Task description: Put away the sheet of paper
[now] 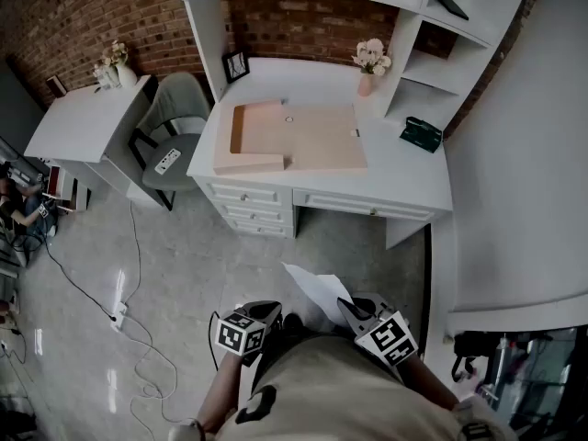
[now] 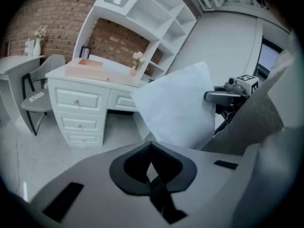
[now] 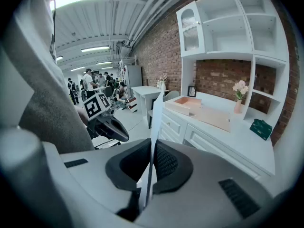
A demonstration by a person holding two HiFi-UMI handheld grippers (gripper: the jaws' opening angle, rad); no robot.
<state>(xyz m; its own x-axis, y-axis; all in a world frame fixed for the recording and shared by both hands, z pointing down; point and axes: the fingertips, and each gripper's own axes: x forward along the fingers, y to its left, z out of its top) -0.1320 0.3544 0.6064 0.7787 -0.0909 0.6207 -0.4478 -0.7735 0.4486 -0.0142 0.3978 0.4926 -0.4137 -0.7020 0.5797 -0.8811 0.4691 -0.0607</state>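
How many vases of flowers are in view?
2. The desk vase stands at the back of the white desk; the side-table vase stands on the smaller table at the head view's left. Others may be hidden.

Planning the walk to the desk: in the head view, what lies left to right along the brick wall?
Side-table flowers → grey chair → picture frame → pink flower vase → green box. The open tan folder is left out; it spans under several.

head view looks down; all three share the desk (image 1: 404, 168)
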